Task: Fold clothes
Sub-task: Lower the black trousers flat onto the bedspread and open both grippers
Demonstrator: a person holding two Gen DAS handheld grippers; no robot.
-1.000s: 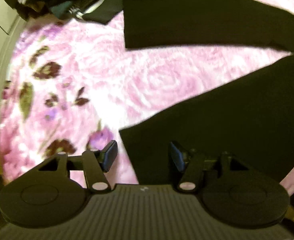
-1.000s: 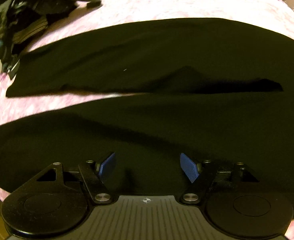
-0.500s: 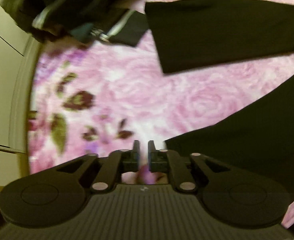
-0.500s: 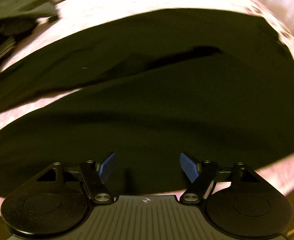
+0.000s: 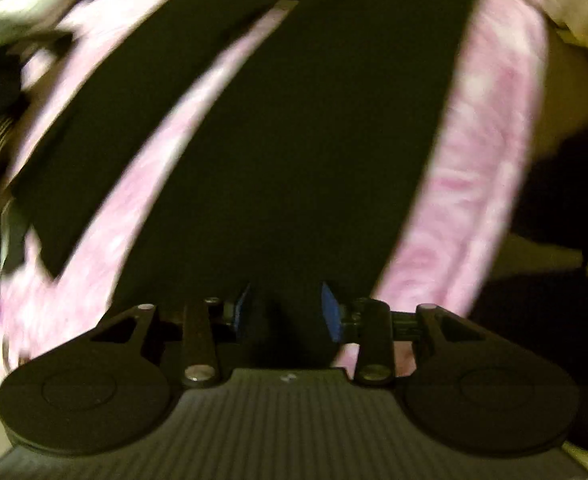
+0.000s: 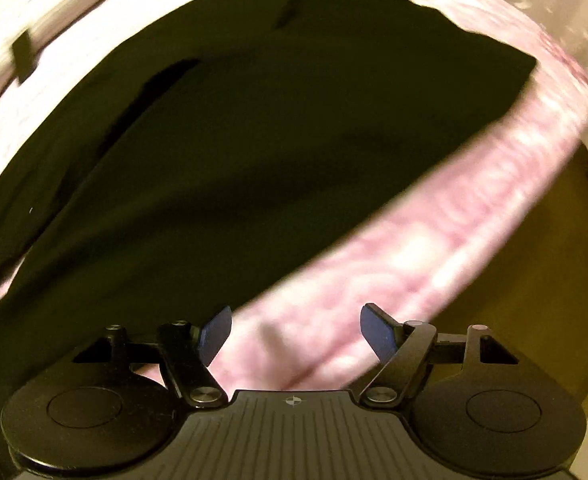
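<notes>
A pink rose-patterned blanket covers the bed under warm yellowish light, dim floor beside it.

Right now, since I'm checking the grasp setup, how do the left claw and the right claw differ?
The left claw has a narrower gap, having just reopened; the right claw gapes wider. The left hangs over the black fabric garment; the right hangs over the pink floral blanket beside its edge. Both hold nothing.
</notes>
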